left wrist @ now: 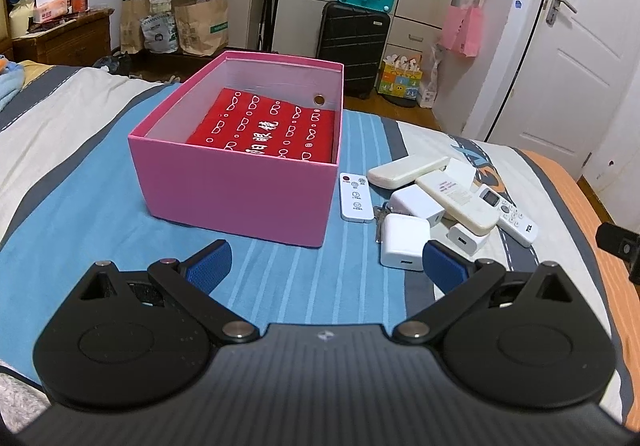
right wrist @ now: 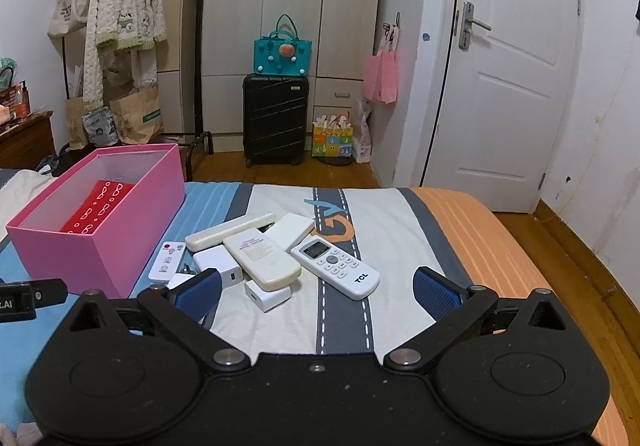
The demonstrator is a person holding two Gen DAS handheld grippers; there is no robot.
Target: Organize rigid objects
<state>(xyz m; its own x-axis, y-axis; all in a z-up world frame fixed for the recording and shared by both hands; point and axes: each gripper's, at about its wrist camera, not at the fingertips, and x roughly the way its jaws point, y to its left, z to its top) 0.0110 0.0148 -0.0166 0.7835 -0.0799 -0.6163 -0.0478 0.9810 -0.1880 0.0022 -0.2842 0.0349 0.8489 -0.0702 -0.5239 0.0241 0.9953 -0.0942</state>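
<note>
Both your tongs, left (left wrist: 326, 264) and right (right wrist: 316, 286), are wide apart and empty. Careful: the remotes (right wrist: 262, 258) and chargers (left wrist: 402, 246) overlap, so grabbing one may knock others off the bed (right wrist: 400, 213), not into the box (left wrist: 240, 201).

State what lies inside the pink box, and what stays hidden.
Inside the pink box lies a red item with white glasses print. Whatever lies beneath it, and the near floor behind the front wall, cannot be seen.
</note>
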